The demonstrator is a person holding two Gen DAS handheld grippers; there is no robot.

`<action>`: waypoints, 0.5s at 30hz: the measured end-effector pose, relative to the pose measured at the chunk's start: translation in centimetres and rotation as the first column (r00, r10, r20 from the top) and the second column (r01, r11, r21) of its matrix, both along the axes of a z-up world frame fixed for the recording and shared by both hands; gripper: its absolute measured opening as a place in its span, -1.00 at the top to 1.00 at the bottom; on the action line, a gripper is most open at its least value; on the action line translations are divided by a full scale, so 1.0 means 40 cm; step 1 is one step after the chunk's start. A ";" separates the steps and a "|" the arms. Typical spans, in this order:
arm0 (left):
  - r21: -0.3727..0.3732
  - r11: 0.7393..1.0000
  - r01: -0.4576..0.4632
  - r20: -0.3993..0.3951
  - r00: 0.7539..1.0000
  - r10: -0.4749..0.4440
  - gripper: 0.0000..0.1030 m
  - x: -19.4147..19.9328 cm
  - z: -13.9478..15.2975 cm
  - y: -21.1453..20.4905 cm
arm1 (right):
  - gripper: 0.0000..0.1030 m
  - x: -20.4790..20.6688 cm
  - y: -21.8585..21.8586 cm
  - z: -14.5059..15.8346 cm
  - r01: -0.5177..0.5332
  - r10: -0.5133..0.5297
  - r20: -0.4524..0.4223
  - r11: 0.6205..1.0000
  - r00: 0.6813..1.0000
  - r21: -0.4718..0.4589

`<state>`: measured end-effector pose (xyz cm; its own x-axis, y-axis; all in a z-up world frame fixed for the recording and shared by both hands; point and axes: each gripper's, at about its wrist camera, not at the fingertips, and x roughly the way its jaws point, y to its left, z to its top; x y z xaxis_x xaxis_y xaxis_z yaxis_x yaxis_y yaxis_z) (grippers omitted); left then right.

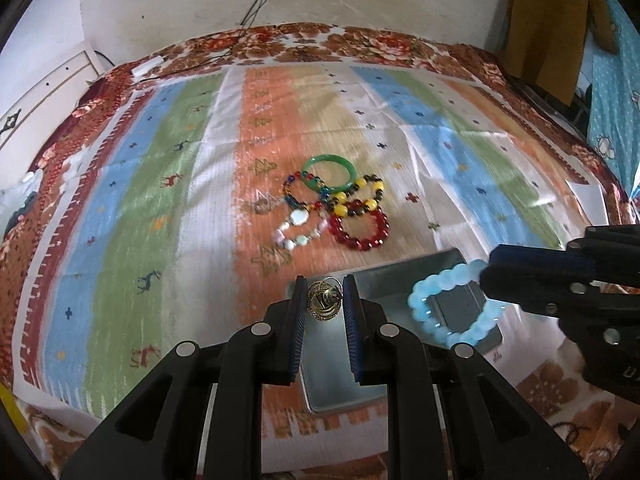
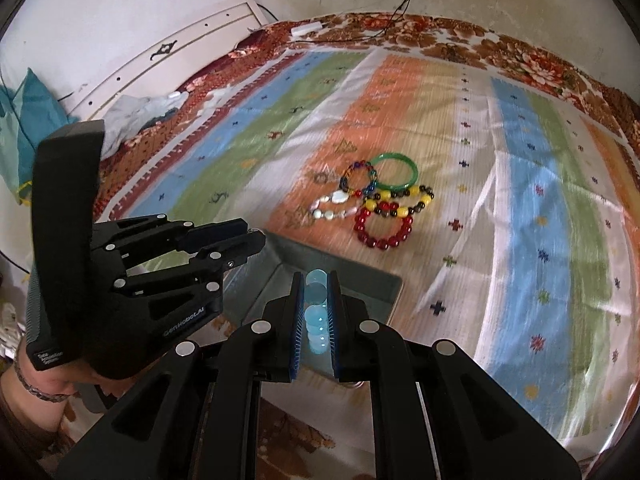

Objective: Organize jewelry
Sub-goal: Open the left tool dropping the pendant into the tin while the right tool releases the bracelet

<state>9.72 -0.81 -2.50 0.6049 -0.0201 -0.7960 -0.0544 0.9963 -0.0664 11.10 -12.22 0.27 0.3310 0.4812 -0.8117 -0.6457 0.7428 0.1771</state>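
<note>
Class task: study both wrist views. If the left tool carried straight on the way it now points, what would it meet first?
Most likely the metal tray, lying just beyond the left tool, which is shut on a gold ornament. Depth is uncertain in the fisheye view.

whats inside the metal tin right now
The metal tin shows only bare shiny floor and a darker rectangular patch; no jewelry lies in it. The light blue bracelet hangs above it, and gripper fingers hide its near part.

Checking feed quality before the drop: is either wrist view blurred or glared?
Left wrist view: striped cloth smeared, glare patches at right; bracelet pile readable, gold piece sharp. Right wrist view: cloth streaked, pile soft, pale blue bracelet crisp. Both bow at the edges.
</note>
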 end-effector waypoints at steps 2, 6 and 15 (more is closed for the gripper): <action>-0.021 1.000 0.004 -0.006 1.000 -0.004 0.66 -0.007 -0.004 -0.001 | 0.77 -0.004 -0.001 -0.003 0.002 -0.002 -0.006 1.000 1.000 0.004; -0.075 0.997 0.005 -0.029 1.000 -0.007 0.61 -0.010 -0.016 0.003 | 0.77 0.001 -0.005 -0.015 0.002 -0.001 -0.046 1.000 0.999 0.018; -0.075 0.994 -0.077 -0.019 0.997 0.076 0.25 0.006 -0.011 0.064 | 0.18 0.048 -0.033 -0.014 0.093 -0.092 -0.034 0.995 0.995 0.021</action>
<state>9.95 1.75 -2.92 0.5939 -0.0345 -0.8038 -0.1323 0.9813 -0.1399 13.02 -13.53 -0.28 0.3483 0.4681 -0.8121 -0.5679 0.7947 0.2145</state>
